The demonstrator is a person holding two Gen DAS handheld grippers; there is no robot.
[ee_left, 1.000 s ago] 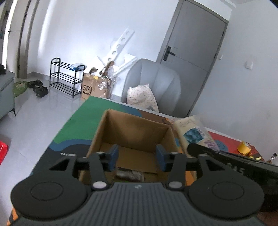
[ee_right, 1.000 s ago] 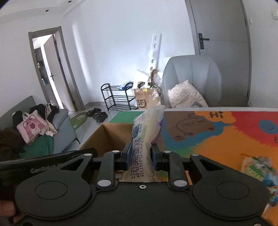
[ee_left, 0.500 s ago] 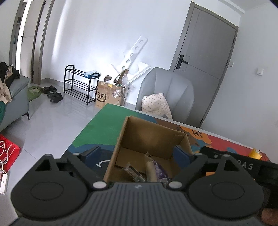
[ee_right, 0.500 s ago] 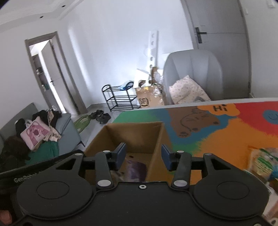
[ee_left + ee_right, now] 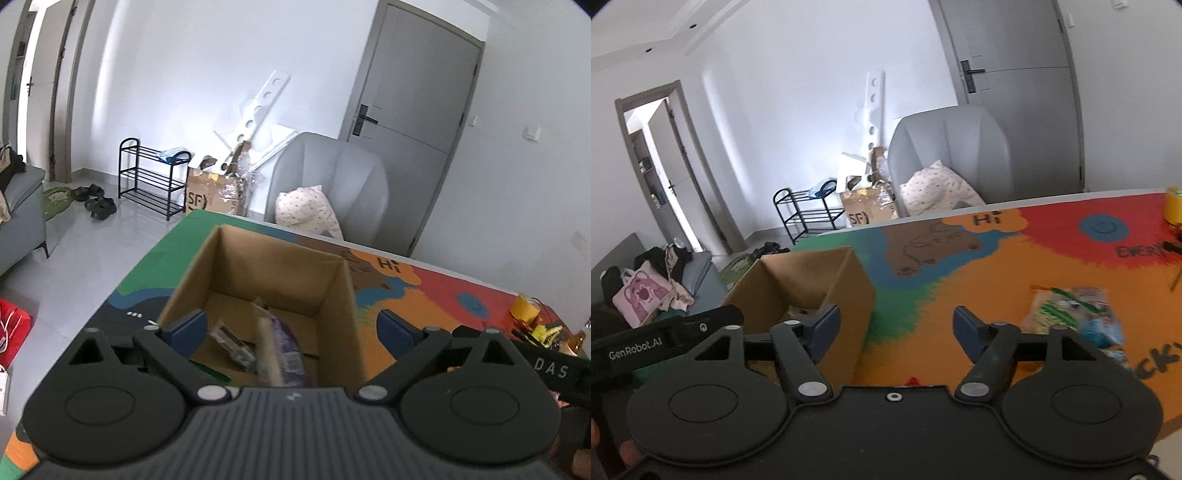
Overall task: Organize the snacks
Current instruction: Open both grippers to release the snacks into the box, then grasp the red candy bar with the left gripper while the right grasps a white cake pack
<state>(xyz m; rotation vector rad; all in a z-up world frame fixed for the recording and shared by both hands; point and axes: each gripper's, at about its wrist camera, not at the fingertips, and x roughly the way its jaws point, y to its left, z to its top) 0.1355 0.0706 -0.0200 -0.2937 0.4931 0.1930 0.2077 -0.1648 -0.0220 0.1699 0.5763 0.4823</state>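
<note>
With both jaws apart and empty, left gripper [image 5: 288,328] hangs over the box [image 5: 258,280], which holds several packets; right gripper [image 5: 897,328] faces the mat. Next, probably: reach the loose snacks [image 5: 1075,310] beyond.

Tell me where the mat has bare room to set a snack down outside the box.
Bare mat lies between the cardboard box and the snack packets, across the orange and bear print. The green strip left of the box is bare too. Crowded: the far right edge by the yellow tape roll.
</note>
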